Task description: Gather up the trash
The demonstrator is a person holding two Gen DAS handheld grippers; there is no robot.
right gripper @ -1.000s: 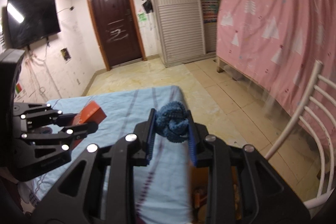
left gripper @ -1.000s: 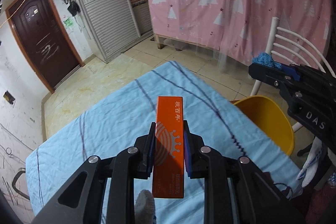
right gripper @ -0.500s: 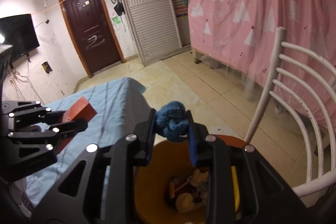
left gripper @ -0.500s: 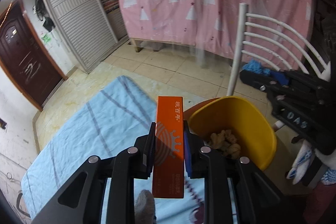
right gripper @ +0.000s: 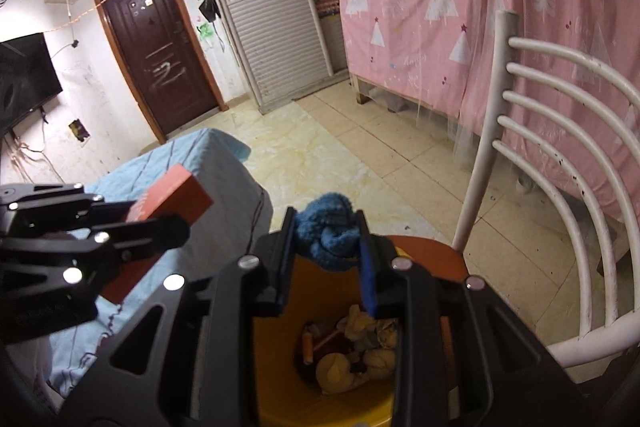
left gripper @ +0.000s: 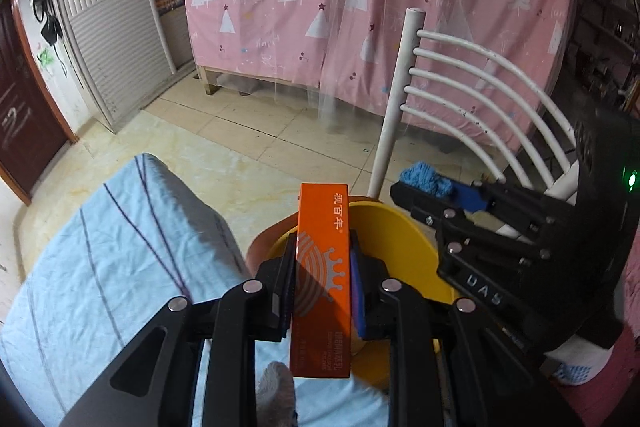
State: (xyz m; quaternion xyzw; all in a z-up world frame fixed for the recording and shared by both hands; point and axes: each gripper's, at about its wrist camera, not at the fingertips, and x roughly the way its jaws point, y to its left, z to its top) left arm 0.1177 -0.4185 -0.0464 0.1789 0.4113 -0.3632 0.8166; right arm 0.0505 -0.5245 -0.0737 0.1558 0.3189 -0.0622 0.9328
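Observation:
My left gripper point(left gripper: 322, 255) is shut on a long orange box point(left gripper: 323, 259) with white Chinese print, held over the near rim of a yellow bin point(left gripper: 396, 247). My right gripper point(right gripper: 327, 231) is shut on a blue knitted wad point(right gripper: 328, 235), held above the same yellow bin point(right gripper: 280, 367), which holds crumpled paper and other scraps point(right gripper: 356, 347). In the left wrist view the right gripper point(left gripper: 424, 187) with the blue wad point(left gripper: 426, 183) is at the right. In the right wrist view the left gripper point(right gripper: 152, 223) with the orange box point(right gripper: 172, 199) is at the left.
The bin stands on a brown round chair seat point(right gripper: 436, 259) with a white curved backrest point(right gripper: 560, 155). A table with a light blue cloth point(left gripper: 100, 267) is to the left. A pink curtain point(left gripper: 380, 7), tiled floor point(right gripper: 360, 155) and a dark door point(right gripper: 160, 47) lie beyond.
Both grippers have swung right from over the blue table to over the yellow bin on the chair, still holding the orange box and the blue wad.

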